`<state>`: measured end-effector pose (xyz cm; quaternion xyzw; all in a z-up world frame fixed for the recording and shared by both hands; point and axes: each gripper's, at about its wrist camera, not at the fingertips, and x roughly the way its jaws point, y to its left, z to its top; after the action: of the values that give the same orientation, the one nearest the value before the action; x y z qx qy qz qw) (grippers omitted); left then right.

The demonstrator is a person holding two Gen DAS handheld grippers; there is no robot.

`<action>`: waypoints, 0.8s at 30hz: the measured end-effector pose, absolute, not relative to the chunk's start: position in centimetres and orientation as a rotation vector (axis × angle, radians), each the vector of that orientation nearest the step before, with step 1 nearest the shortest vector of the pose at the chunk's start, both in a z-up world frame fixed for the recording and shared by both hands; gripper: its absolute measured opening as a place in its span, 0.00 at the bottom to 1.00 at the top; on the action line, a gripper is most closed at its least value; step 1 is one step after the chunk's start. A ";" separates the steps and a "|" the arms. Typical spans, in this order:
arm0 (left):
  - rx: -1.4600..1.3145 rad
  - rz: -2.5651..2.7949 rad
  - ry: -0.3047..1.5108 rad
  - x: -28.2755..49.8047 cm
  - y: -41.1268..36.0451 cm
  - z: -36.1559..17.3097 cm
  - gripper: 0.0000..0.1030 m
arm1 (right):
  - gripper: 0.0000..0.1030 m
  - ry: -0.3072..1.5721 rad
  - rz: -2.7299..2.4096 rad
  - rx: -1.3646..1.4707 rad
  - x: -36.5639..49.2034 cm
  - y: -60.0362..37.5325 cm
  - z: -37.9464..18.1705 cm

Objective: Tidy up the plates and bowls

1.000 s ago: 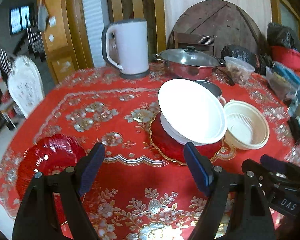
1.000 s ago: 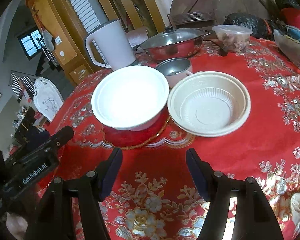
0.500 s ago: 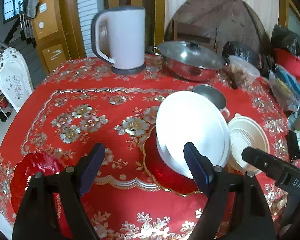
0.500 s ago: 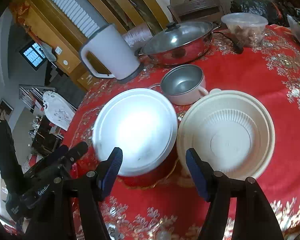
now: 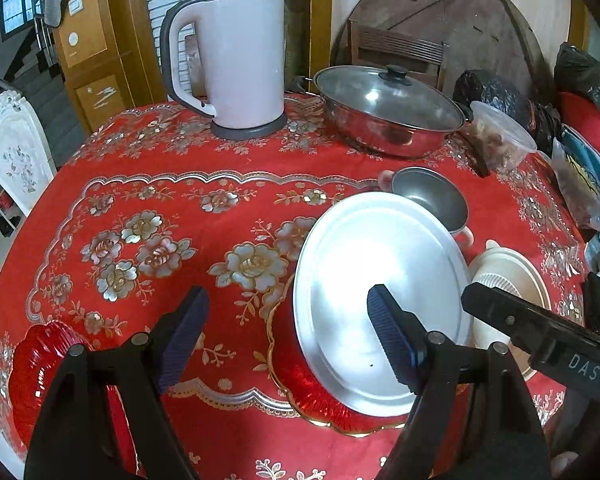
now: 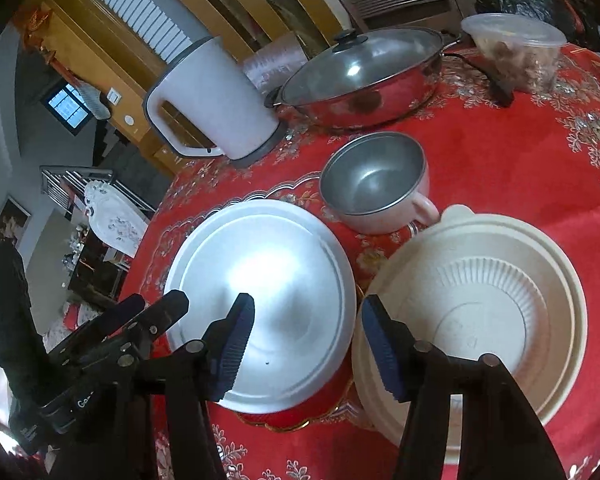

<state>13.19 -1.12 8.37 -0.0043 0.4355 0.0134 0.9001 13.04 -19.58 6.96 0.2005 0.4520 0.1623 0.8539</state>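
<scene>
A white bowl (image 5: pixel 380 300) (image 6: pixel 268 280) sits on a red gold-rimmed plate (image 5: pixel 300 380) (image 6: pixel 284 416). Touching it on the right is a cream ribbed bowl (image 5: pixel 508 280) (image 6: pixel 480 308). Behind them stands a steel cup-bowl with a pink handle (image 5: pixel 428 196) (image 6: pixel 374 180). A small red plate (image 5: pixel 48 360) lies at the table's near left edge. My left gripper (image 5: pixel 288 338) is open above the red plate's left side, its right finger over the white bowl. My right gripper (image 6: pixel 307 346) is open over the spot where the white and cream rims meet. Neither holds anything.
At the back of the red flowered tablecloth stand a white kettle (image 5: pixel 240 60), a steel pan with a glass lid (image 5: pixel 384 108) and a plastic food tub (image 5: pixel 500 136). Bags crowd the right edge (image 5: pixel 580 184). A white chair (image 5: pixel 12 156) stands off the table's left.
Both grippers have moved forward and higher over the white and cream bowls, which now fill more of each view. The dishes themselves have not moved. Both grippers stay open.
</scene>
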 end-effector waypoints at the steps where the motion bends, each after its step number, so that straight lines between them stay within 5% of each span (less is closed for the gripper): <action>1: -0.003 0.032 0.901 13.3 -1.1 8.4 0.79 | 0.56 0.951 0.344 0.425 13.2 -19.6 6.9; 14: -0.025 0.035 0.969 15.0 -1.0 6.7 0.79 | 0.51 0.973 0.336 0.408 14.9 -19.6 6.1; 22: 0.004 0.010 0.976 15.3 -1.5 6.2 0.79 | 0.18 0.975 0.358 0.418 14.8 -19.1 5.7; 24: -0.014 -0.009 0.991 15.5 -1.3 6.0 0.79 | 0.18 0.972 0.371 0.404 14.5 -18.6 5.8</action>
<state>15.47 -1.30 5.97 -0.0068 0.4753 -0.0042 0.8798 14.50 -18.61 5.79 0.1916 0.4613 0.1760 0.8482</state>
